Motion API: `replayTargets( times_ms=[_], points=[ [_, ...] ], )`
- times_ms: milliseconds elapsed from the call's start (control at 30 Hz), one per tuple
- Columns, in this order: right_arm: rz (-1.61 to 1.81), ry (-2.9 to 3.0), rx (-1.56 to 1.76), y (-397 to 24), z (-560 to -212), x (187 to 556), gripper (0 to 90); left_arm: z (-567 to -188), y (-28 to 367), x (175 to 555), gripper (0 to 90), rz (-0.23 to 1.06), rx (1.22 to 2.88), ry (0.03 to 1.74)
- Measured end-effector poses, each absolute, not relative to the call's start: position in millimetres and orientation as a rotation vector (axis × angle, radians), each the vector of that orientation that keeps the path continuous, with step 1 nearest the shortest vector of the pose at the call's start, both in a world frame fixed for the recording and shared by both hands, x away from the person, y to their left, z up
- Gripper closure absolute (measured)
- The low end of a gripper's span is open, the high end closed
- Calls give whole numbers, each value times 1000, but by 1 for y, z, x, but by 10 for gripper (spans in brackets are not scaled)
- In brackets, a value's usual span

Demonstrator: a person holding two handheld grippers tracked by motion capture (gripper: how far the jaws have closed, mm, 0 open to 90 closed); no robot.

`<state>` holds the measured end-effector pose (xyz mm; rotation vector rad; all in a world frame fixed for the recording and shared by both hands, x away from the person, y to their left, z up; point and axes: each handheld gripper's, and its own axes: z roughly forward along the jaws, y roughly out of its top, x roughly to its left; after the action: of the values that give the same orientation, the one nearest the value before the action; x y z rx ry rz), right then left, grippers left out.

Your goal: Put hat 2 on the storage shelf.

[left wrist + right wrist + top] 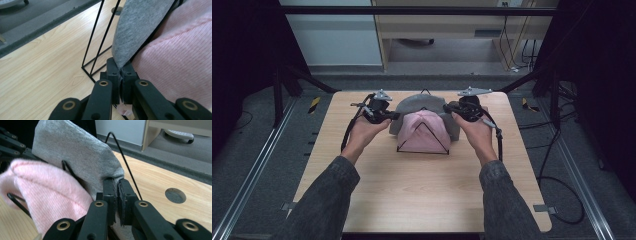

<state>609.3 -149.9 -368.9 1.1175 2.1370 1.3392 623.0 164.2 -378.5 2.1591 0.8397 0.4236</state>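
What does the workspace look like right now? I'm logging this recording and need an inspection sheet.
Surface: light wooden table, with a round hole near its far edge.
Job's things: grey cloth and pink cloth draped over a black wire rack.
Clutter: nothing seen.
Grippers: left gripper shut on the grey cloth's edge; right gripper shut on its other edge.
Cables: one trails from each gripper; a black cable loops on the floor at right.
Surroundings: grey carpet, metal rails, a wooden cabinet beyond.
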Motion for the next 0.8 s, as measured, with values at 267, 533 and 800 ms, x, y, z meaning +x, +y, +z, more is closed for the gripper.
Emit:
replayTargets(
  times_ms=[267,533,800],
  points=[
    [1318,2162,1113,-146,-376,609,853,-386,168,623,873,403,2158,859],
    [1308,2137,1152,-149,-378,605,686,-389,166,619,768,407,2121,878],
    [1305,2091,1179,-156,-372,594,514,-378,171,609,596,467,2094,896]
  ],
)
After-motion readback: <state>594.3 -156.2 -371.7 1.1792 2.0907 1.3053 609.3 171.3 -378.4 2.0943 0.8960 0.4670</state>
